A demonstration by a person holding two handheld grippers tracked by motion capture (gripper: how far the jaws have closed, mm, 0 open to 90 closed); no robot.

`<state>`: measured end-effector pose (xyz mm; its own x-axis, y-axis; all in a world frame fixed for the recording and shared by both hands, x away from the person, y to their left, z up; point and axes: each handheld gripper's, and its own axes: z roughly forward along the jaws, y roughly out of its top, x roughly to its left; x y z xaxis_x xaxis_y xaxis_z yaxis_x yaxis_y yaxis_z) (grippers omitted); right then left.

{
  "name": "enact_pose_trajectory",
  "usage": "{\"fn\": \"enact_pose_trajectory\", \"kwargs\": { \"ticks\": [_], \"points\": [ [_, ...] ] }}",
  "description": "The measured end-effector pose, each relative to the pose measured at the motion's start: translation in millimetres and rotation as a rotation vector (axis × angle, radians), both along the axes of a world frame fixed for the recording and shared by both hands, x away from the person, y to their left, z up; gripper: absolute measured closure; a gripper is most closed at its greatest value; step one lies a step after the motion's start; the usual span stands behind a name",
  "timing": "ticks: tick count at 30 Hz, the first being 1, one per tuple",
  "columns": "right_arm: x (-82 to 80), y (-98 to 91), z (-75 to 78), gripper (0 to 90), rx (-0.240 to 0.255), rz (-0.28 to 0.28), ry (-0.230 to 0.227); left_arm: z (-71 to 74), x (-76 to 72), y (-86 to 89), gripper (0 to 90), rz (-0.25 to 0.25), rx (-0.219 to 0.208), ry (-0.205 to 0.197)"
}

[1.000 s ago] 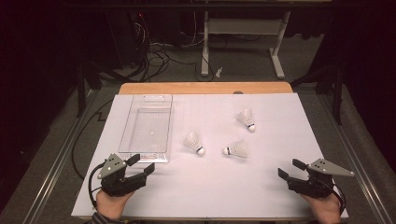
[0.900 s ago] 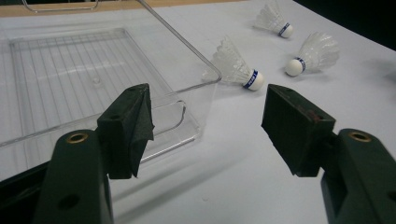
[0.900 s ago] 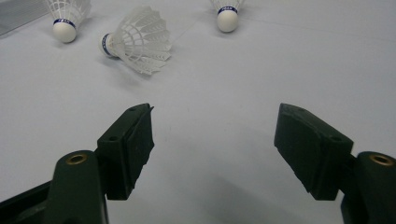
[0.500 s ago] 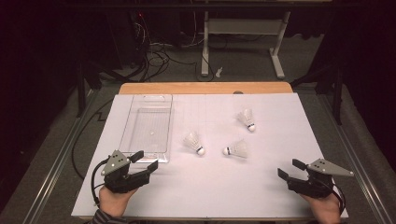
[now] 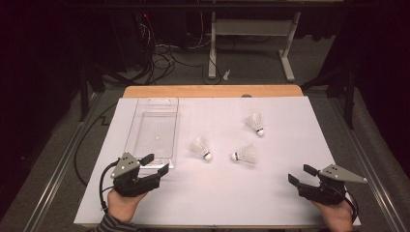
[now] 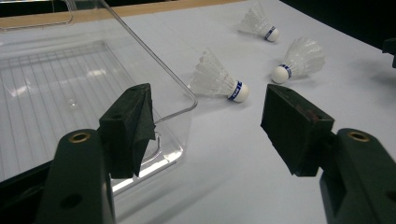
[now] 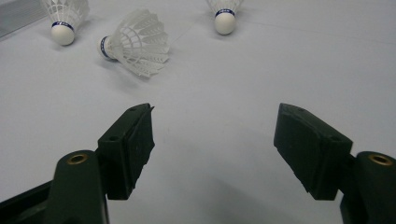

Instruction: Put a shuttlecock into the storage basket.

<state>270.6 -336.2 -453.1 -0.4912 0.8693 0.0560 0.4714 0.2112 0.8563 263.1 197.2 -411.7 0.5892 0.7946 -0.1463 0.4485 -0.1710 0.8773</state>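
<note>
Right now I have the left gripper [image 5: 155, 164] spread wide and empty at the clear tray's [image 5: 140, 126] near corner. My right gripper [image 5: 302, 175] gapes too, well apart from the nearest shuttlecock [image 5: 244, 154] on the white table [image 5: 227, 193].

I see table [image 5: 270, 203], white sheet over top, wooden edge [image 5: 212, 91] bare at far side. On sheet: clear tray [image 5: 137, 126] at left; three shuttlecocks right of it, near [image 5: 200, 147], middle [image 5: 244, 154], far [image 5: 255, 123], lying apart.

Dark room, grey carpet [image 5: 183, 72], loose cables [image 5: 159, 53]
</note>
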Motion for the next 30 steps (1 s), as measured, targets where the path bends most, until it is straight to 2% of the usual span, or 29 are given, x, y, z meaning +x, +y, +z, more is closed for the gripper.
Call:
{"fn": "enact_pose_trajectory", "kwargs": {
  "ticks": [30],
  "points": [
    [-0.1,-0.4,0.4,29.3,-0.001,-0.003,-0.003,12.3,17.7,-25.7,35.6,-0.037,-0.024,-0.028]
  ]
}}
